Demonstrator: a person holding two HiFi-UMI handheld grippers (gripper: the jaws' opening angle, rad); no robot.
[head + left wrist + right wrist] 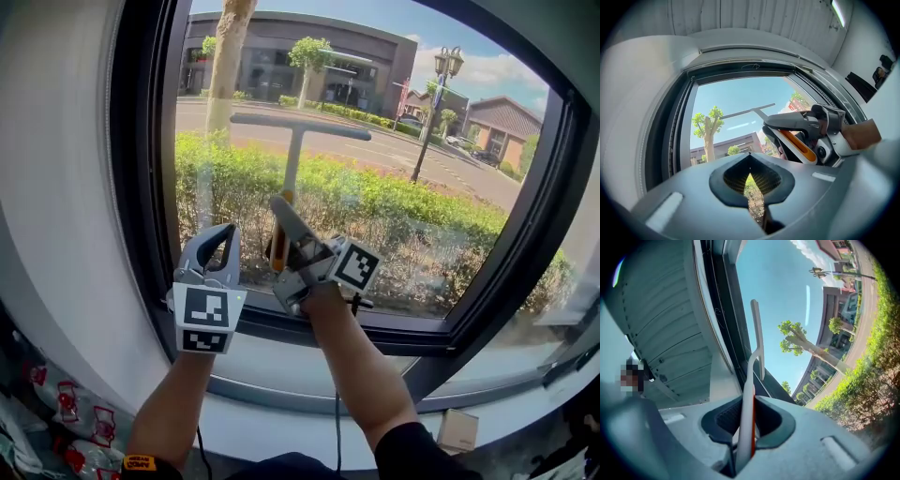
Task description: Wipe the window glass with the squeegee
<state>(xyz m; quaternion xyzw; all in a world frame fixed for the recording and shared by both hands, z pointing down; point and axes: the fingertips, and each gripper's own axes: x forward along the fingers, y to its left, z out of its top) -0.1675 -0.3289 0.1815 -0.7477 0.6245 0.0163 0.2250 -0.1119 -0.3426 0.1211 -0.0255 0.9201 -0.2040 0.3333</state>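
The squeegee stands upright against the window glass, its grey T-shaped blade level across the upper pane. My right gripper is shut on its white and orange handle, low on the pane. The right gripper view shows the squeegee rising from between the jaws of the right gripper. My left gripper hovers just left of it, near the frame's lower edge, shut with nothing in it. In the left gripper view the left gripper has its tips together, and the right gripper holds the orange handle.
A dark window frame surrounds the pane, with a white sill below and a white wall at the left. Plastic packets with red print lie at the lower left. A small cardboard box sits at the lower right.
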